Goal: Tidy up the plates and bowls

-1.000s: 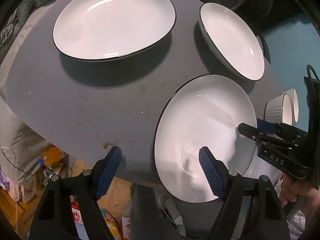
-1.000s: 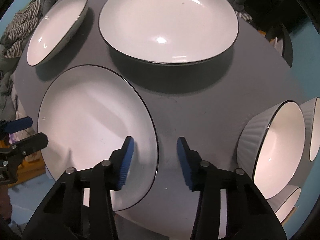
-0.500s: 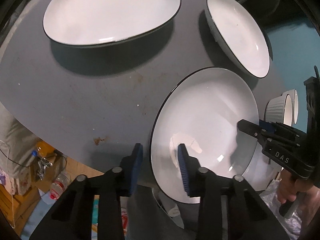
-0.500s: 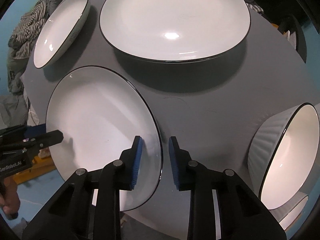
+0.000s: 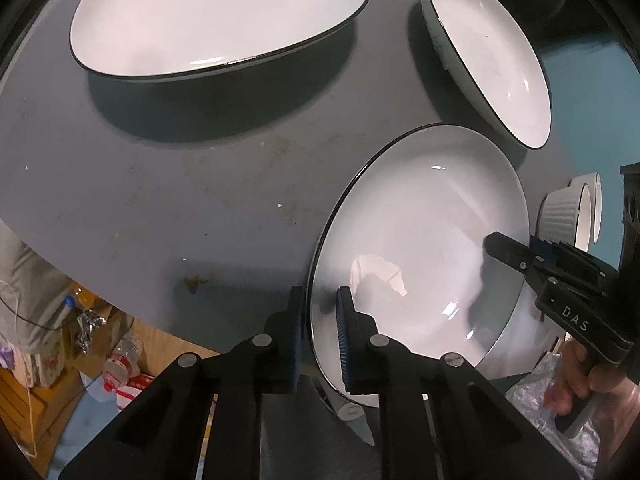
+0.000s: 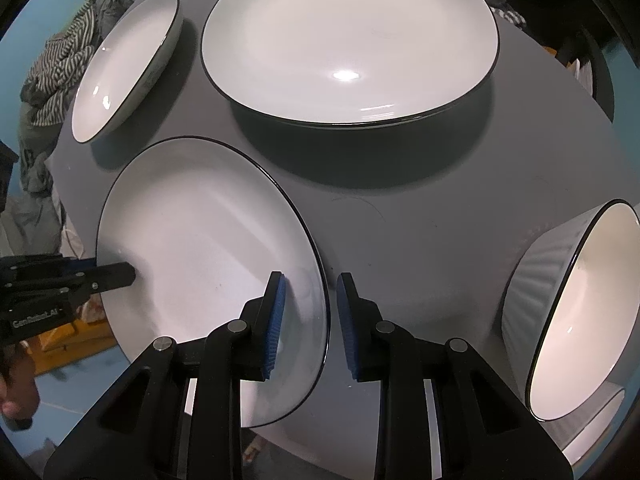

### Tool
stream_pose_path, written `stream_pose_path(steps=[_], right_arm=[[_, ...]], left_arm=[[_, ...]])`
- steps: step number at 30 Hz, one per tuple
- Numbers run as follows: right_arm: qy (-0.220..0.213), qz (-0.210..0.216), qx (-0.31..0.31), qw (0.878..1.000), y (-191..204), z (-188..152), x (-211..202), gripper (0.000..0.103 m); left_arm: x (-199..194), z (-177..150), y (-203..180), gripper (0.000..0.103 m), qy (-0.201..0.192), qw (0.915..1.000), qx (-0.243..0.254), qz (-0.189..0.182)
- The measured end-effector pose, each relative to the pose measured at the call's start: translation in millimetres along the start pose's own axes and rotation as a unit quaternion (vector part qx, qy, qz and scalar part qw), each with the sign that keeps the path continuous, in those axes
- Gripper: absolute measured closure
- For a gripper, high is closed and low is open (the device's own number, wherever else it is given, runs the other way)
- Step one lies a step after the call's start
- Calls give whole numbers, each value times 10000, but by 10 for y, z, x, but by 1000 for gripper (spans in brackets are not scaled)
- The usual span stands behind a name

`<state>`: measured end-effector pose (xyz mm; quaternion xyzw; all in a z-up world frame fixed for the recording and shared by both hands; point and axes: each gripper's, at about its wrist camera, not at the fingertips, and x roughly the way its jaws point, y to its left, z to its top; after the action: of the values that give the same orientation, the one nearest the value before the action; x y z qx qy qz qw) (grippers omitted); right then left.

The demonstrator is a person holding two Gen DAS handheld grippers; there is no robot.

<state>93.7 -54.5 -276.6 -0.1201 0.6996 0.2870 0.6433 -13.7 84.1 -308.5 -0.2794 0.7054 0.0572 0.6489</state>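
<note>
A round grey table [image 6: 420, 220] carries everything. At its far side sits the largest plate [image 6: 348, 40], beside it a smaller plate [image 6: 124, 68]. Nearer, a middle-sized plate [image 5: 424, 248] overhangs the table's near edge. The left gripper [image 5: 320, 340] has just been closing its jaws and now pinches that plate's rim narrowly. The right gripper [image 6: 308, 328] straddles the opposite rim (a gap still shows at its outer pad). A ribbed bowl [image 6: 572, 340] stands to the right, with more behind it.
</note>
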Motion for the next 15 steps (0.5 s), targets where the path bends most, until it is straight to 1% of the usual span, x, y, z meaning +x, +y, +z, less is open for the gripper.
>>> stream_pose_path(steps=[3, 6, 10, 12, 15], right_arm=[[64, 50, 74, 9999, -40, 18, 16, 77], [146, 62, 89, 9998, -66, 62, 15, 77], [238, 122, 108, 9996, -56, 154, -36, 82], [292, 135, 154, 9994, -55, 192, -40, 83], [329, 196, 204, 9991, -73, 220, -31, 83]], left_arm=[[31, -1, 21, 88, 60, 10000, 32, -43], [3, -4, 5, 88, -48, 10000, -30, -15], [-17, -5, 13, 88, -34, 9999, -110, -64], [-3, -8, 23, 89, -22, 10000, -49, -20], [-33, -6, -19, 89, -106, 9999, -26, 60]])
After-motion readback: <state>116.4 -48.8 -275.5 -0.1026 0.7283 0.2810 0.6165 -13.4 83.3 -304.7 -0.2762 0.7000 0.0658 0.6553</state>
